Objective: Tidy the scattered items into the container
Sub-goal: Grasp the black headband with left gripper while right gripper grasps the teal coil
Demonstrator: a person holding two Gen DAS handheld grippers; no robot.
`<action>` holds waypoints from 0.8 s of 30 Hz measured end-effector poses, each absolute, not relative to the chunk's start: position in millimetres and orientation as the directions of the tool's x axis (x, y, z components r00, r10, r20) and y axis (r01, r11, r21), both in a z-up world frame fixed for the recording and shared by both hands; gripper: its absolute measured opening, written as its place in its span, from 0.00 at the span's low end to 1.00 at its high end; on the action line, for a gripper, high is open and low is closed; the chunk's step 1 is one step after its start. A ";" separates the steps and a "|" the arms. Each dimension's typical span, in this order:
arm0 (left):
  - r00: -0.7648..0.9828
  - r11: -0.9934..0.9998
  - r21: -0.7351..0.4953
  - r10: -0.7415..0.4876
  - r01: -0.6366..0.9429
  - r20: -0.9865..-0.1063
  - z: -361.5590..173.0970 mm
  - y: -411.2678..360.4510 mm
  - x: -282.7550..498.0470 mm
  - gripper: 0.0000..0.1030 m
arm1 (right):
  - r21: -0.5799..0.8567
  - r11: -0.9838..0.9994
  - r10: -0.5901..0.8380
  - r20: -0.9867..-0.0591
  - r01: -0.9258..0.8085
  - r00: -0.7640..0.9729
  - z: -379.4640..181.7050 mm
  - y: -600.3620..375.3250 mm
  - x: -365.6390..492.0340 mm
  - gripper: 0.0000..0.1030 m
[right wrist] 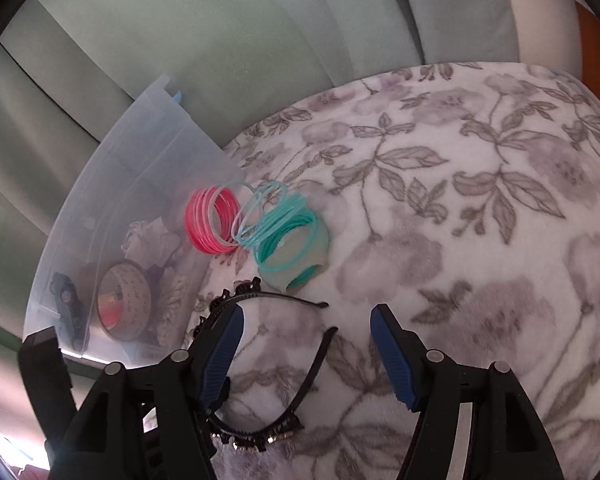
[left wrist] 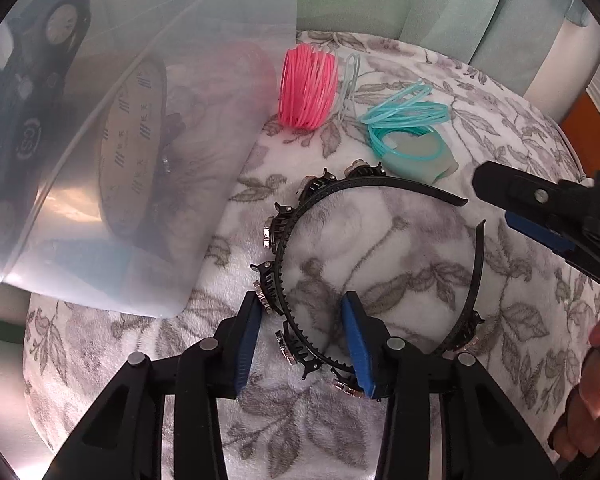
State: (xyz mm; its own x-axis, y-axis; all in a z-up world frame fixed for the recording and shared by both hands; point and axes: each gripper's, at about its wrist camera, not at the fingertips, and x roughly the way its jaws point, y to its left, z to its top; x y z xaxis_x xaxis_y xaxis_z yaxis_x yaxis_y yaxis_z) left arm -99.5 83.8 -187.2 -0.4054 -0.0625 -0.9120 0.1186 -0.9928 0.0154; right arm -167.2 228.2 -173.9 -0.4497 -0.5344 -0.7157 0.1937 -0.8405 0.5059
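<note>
Right now the left hand-held gripper (left wrist: 300,336) straddles the toothed headband (left wrist: 288,248), at the band's near curve. Jaws part open, one pad either side of the rim; left pad looks about touching the little clips on the outer edge, right pad sits inside the arc with a gap visible. Not a firm grip yet, as far as I can tell.

Headband lies flat on the floral blanket (left wrist: 400,240), arc opening away and to the right of the left gripper, both tips pointing toward the right hand-held gripper (right wrist: 306,344). Band crosses the left jaws roughly square, so closing pinches across the rim, which is what's wanted.

Right gripper is open wide and empty. From its own view one headband tip lies between its jaws on the blanket, untouched. Left is clearly the nearer one.

Container (left wrist: 100,160) sits just left of and beyond the left gripper, already holding a tape roll (right wrist: 126,300) and other bits. Pink bands (left wrist: 308,88) and teal bands (left wrist: 408,124) lie further ahead, beside the container wall.

Likely next: close left, lift, swing left into the container.
</note>
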 end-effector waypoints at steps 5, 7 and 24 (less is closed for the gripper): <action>-0.413 -0.993 0.021 -0.066 0.112 -0.908 -186.7 89.6 -99.5 0.33 | 0.452 -0.860 -0.510 -0.739 0.237 -0.441 -183.1 211.1 -189.9 0.69; -0.414 -0.994 0.025 -0.067 0.106 -0.908 -186.5 91.6 -99.8 0.31 | 0.426 -0.865 -0.502 -0.742 0.264 -0.445 -183.8 203.4 -195.9 0.70; -0.443 -0.990 0.113 -0.140 0.087 -0.885 -194.0 130.0 -106.6 0.33 | 0.208 -0.889 -0.404 -0.777 0.408 -0.483 -188.8 156.9 -215.2 0.78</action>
State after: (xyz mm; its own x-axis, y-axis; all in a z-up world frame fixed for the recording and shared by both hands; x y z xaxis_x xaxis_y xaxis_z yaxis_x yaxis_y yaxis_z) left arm -106.6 130.0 -194.0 -0.4434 -0.1400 -0.8853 0.0873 -0.9898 0.1128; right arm -215.2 156.9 -188.8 -0.4834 -0.4039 -0.7766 0.4084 -0.8888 0.2081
